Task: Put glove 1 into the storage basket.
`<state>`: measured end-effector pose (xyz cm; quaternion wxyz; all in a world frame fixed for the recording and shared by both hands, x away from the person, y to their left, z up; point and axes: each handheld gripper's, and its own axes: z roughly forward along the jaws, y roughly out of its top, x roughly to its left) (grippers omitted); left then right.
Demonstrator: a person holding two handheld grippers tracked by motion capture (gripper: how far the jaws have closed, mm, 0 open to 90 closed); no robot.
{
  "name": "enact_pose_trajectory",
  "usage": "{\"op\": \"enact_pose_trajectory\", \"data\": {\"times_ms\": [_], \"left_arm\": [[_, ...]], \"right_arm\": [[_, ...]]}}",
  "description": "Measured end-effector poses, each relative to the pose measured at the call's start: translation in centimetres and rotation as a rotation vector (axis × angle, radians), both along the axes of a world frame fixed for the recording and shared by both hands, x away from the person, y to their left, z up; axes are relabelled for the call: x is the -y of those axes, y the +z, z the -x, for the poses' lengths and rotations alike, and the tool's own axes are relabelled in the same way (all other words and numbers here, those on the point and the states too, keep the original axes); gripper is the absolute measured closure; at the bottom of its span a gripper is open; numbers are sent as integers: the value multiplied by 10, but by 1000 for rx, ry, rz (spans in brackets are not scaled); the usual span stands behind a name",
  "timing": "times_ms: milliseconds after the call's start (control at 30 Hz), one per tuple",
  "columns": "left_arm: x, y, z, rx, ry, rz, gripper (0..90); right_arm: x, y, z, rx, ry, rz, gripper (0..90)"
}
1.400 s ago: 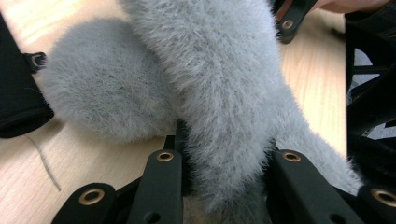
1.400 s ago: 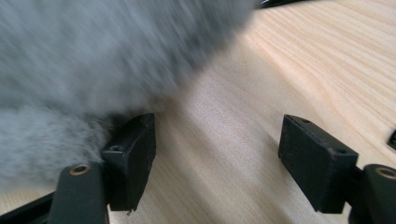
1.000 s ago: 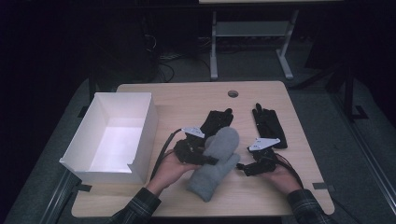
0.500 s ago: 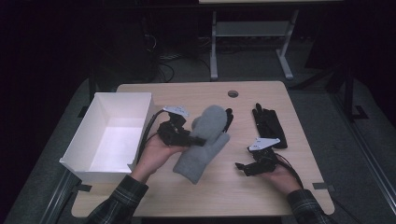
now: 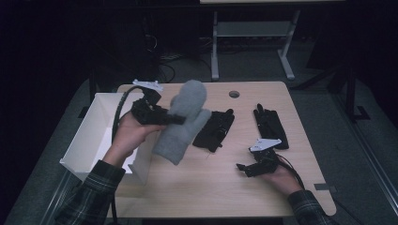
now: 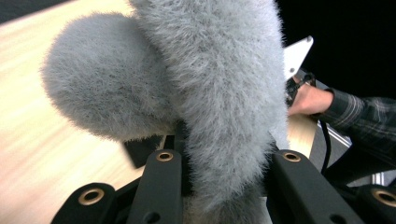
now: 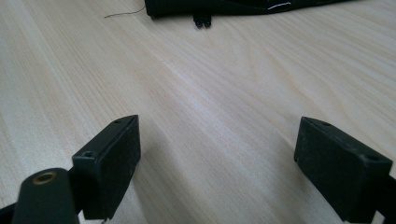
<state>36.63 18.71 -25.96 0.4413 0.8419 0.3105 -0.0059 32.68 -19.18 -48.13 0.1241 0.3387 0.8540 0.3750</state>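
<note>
A white box (image 5: 91, 140) sits at the wooden table's (image 5: 220, 187) left edge, two black gloves (image 5: 215, 130) (image 5: 271, 126) lie mid-table toward the right edge, and a round hole (image 5: 234, 94) marks the far edge.

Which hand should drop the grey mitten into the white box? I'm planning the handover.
Left: its claw already grips the mitten beside the box; the right claw rests open on the table.
</note>
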Motion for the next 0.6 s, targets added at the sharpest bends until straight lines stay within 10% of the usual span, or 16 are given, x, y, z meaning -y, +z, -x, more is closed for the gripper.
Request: {"op": "enact_pose_trajectory", "data": {"times_ms": [300, 600], "left_arm": [[-50, 34, -3, 34, 95, 33, 719], [-100, 37, 0, 32, 201, 24, 719]], "right_arm": [[0, 0, 0, -1, -1, 1, 143], [0, 0, 0, -1, -1, 1, 142]]}}
